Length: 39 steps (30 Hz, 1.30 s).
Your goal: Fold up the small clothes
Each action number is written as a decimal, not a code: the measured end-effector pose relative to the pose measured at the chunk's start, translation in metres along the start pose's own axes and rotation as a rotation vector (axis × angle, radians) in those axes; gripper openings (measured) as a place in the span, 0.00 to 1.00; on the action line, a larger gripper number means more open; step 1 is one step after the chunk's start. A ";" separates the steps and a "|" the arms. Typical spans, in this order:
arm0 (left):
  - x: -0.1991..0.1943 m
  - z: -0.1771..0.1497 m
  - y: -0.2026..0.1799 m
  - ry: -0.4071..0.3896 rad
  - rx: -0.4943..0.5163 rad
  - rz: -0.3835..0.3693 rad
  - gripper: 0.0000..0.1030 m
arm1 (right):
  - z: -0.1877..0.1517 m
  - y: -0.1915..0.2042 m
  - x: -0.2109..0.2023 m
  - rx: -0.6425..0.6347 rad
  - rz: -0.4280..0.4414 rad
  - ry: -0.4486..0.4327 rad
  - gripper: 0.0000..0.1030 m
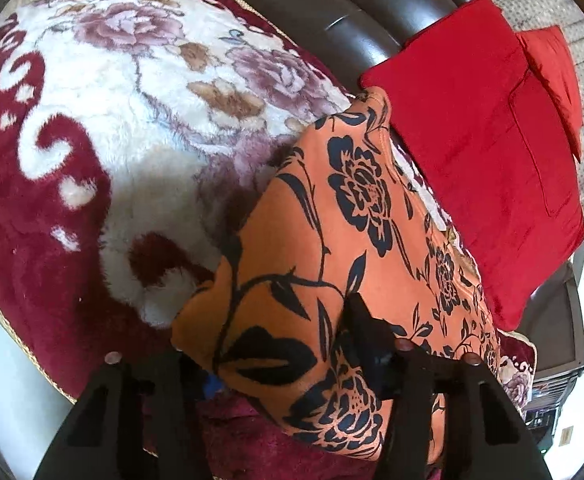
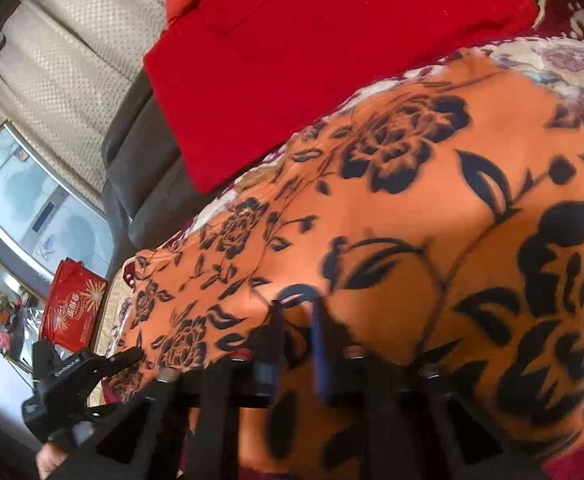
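An orange garment (image 1: 332,216) with black flowers lies across a plush maroon and white floral blanket (image 1: 103,128). Its near end is raised off the blanket. My left gripper (image 1: 265,332) holds that end: the cloth fills the gap between the two black fingers, and the right finger (image 1: 358,320) lies over its top. In the right wrist view the same garment (image 2: 412,208) fills the middle. My right gripper (image 2: 298,304) is pinched shut on its near edge, fingers almost together, and the picture is blurred there.
A folded red cloth (image 1: 480,152) lies beyond the garment, also seen as red cloth (image 2: 312,60). A dark padded edge (image 2: 139,168), a cream curtain (image 2: 71,60), a red bag (image 2: 71,312) and a black clamp (image 2: 75,372) stand at the left.
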<state>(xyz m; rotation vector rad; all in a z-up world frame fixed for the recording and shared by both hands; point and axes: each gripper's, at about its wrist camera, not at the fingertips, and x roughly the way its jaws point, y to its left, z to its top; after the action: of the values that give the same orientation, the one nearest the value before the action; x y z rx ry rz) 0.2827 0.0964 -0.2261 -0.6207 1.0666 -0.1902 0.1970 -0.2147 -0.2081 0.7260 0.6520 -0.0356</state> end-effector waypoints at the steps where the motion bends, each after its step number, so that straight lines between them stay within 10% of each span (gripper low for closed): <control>1: 0.000 0.000 0.000 -0.002 0.002 0.001 0.52 | 0.003 0.004 -0.002 0.001 -0.007 0.019 0.09; 10: 0.002 0.001 0.002 -0.001 -0.001 -0.017 0.58 | 0.026 0.005 -0.015 0.051 -0.051 -0.014 0.14; 16: -0.008 0.001 -0.014 -0.028 0.090 0.003 0.32 | 0.026 -0.008 -0.023 0.084 -0.026 0.037 0.14; 23: -0.044 -0.011 -0.087 -0.137 0.366 0.019 0.28 | 0.036 -0.049 -0.057 0.093 -0.049 0.039 0.12; 29: -0.061 -0.044 -0.177 -0.177 0.663 -0.007 0.27 | 0.048 -0.084 -0.114 0.143 0.097 -0.048 0.14; 35: -0.027 -0.115 -0.274 -0.086 0.930 -0.075 0.28 | 0.061 -0.109 -0.170 0.134 0.106 -0.137 0.15; 39: 0.017 -0.162 -0.305 0.110 1.030 -0.078 0.38 | 0.058 -0.126 -0.185 0.170 0.081 -0.149 0.15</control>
<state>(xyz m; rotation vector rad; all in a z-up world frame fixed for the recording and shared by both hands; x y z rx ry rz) 0.1955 -0.2214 -0.1218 0.2839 0.8981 -0.7856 0.0487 -0.3810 -0.1476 0.9037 0.4806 -0.0709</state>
